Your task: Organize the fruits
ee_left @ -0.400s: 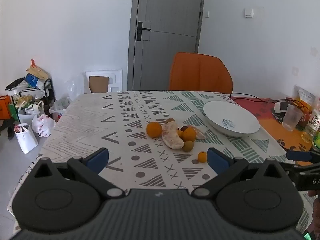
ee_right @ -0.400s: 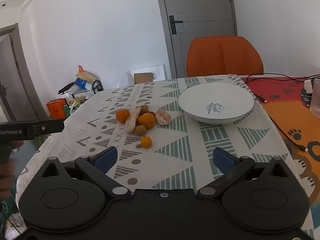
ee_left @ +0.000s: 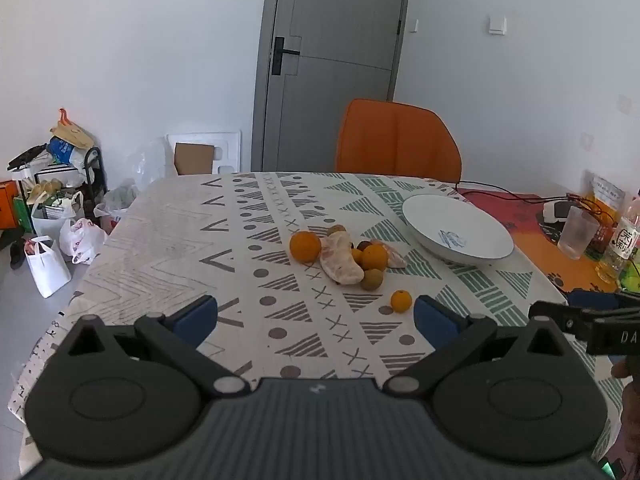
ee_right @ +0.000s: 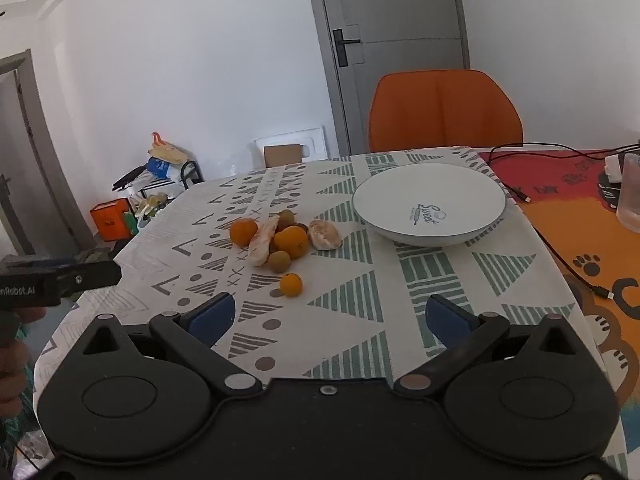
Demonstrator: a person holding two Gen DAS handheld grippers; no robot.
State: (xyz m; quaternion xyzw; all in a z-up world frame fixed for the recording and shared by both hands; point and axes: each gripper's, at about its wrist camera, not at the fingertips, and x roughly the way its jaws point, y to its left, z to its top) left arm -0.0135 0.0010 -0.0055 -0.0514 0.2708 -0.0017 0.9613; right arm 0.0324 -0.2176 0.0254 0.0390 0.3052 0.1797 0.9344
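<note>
Nothing has visibly moved: left claw [ee_left: 316,316] and right claw [ee_right: 330,314] both hover spread, low in frame, fruit pile [ee_right: 280,240] left of the bare plate [ee_right: 430,190], awaiting transfer.

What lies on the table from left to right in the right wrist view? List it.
Left orange → pale peeled wedge → small orange → peeled segment → white bowl → clear cup.
</note>
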